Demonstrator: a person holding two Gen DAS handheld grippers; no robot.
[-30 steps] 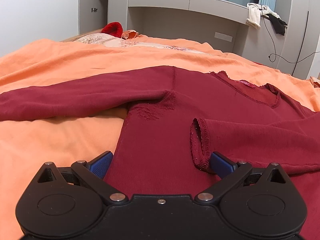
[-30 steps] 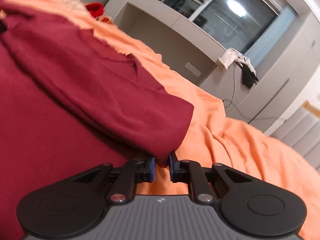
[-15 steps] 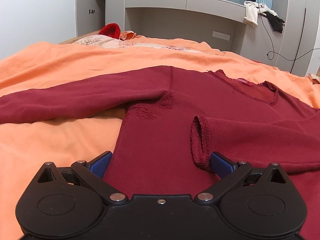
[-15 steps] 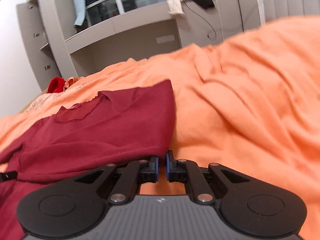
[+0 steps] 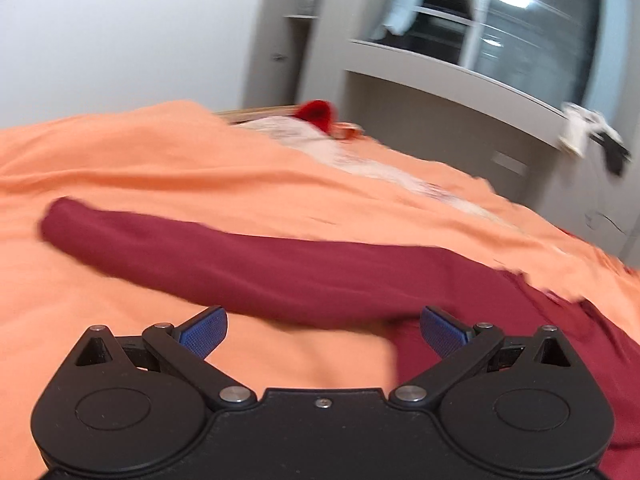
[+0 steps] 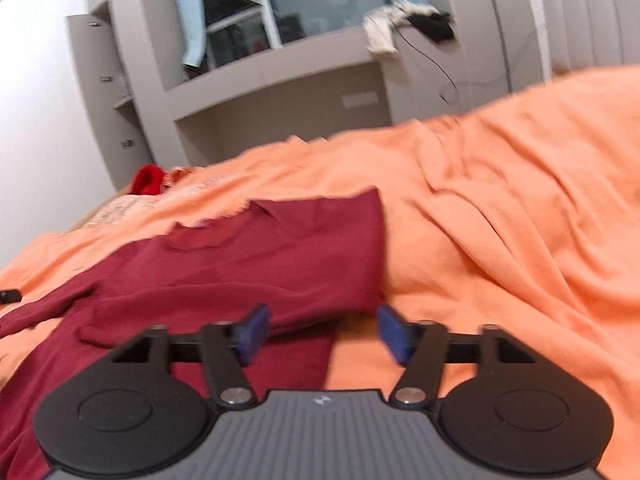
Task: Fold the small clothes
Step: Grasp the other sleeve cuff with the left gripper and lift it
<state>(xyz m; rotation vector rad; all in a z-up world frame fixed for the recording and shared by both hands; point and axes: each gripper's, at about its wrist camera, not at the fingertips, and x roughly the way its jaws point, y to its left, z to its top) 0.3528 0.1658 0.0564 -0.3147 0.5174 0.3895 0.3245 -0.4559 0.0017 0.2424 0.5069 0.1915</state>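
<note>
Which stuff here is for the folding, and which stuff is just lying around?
For the folding:
- dark red top, one side already folded in
- its long sleeve, spread out
- left gripper, open
- right gripper, jaws just opened, nothing between them
- orange bedspread under it

Just lying around:
- bright red thing at the far end
- clothes on the ledge

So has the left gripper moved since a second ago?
Yes. The left gripper has swung left: the sweater body it faced before now sits at the right edge, and the outstretched sleeve fills its view. Its jaws stay open, empty.
</note>
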